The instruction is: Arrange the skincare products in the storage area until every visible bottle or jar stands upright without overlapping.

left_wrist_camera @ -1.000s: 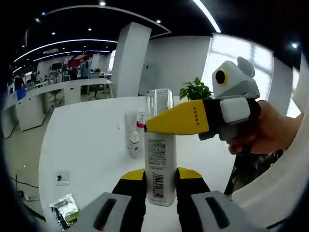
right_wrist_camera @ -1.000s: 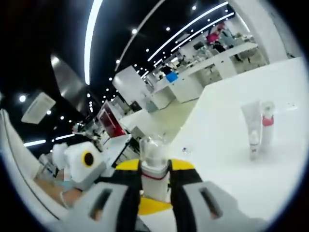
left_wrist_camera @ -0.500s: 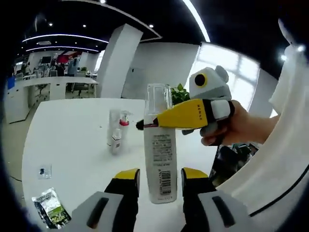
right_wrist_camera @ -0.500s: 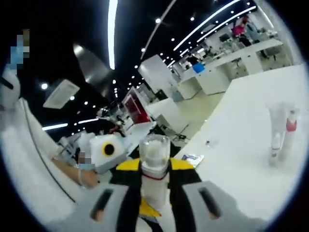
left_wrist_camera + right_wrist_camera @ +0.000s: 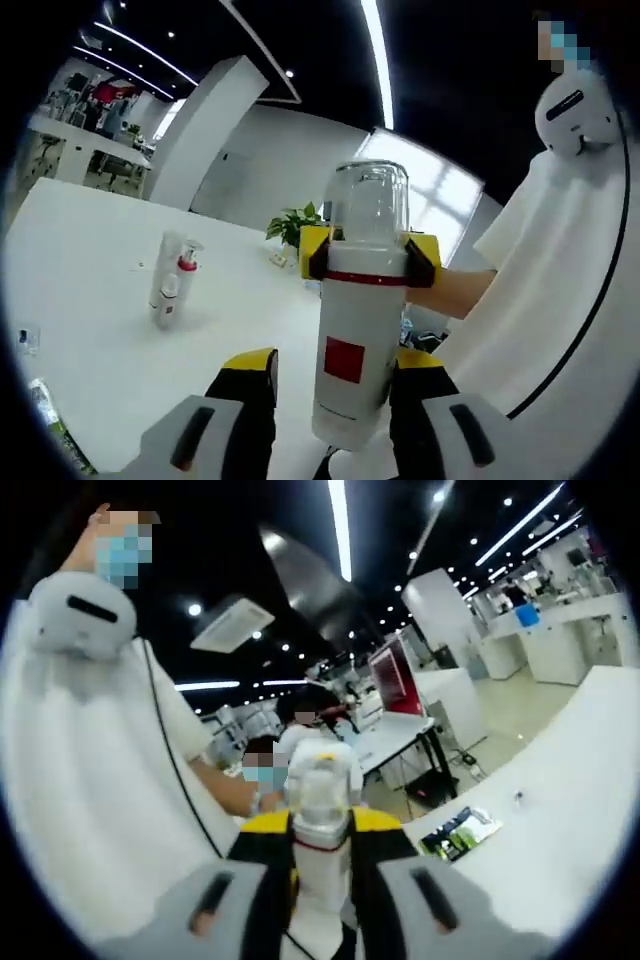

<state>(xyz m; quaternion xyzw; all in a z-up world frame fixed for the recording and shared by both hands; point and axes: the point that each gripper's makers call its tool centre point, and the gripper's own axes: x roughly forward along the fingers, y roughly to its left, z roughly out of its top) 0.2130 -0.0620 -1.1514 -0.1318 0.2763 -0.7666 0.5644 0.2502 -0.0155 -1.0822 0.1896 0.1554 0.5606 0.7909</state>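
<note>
In the left gripper view, the white bottle [image 5: 358, 340] with a clear cap and a red band stood upright between the yellow-tipped jaws of the left tool [image 5: 330, 375]. A visible gap separated each jaw from the bottle's sides, so the left tool was part open and held nothing. The bottle carried a red square label on its front.

The right tool [image 5: 368, 262] entered this view from behind the bottle. Its yellow jaws were closed on the bottle's neck, one at each side, at the level of the red band just below the cap. The hand [image 5: 462, 296] holding that tool showed to the right of the bottle.

In the right gripper view, the right tool [image 5: 320, 838] had its jaws pressed against both sides of the same bottle [image 5: 319, 820], with the clear cap rising above them.

The white table [image 5: 90, 330] extended to the left in the left gripper view. A small group of two or three skincare items [image 5: 170, 282], one with a red collar, stood upright on it, well apart from the held bottle. A green-printed packet [image 5: 459, 832] lay flat near the table edge in the right gripper view.
</note>
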